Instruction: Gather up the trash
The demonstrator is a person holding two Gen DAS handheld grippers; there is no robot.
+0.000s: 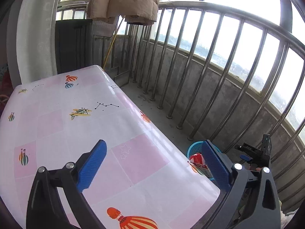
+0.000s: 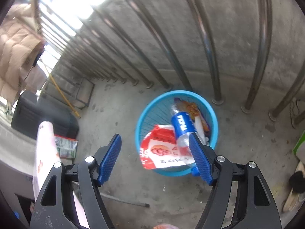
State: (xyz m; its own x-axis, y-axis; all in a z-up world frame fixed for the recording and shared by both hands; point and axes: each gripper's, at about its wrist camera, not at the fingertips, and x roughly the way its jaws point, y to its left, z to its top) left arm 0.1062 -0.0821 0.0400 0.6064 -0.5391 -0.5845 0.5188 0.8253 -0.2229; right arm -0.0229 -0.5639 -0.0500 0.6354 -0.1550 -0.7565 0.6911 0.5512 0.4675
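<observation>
A blue trash basket (image 2: 146,114) stands on the concrete floor by the railing. In it lie a red and white snack bag (image 2: 162,148), a clear bottle with a blue label (image 2: 181,126) and an orange wrapper (image 2: 192,108). My right gripper (image 2: 154,141) is open and empty, held above the basket's near side. My left gripper (image 1: 152,148) is open and empty over the pink patterned table (image 1: 76,118). The basket (image 1: 192,148) and the red bag (image 1: 197,158) show past the table's right edge, with the right gripper (image 1: 255,156) above them.
A steel railing (image 1: 190,76) on a concrete wall runs along the balcony. A beige coat (image 1: 124,0) hangs at the back over a dark cabinet (image 1: 74,43). A green packet (image 2: 65,147) lies on the floor beside the table edge (image 2: 45,152). A yellow stick (image 2: 63,95) leans nearby.
</observation>
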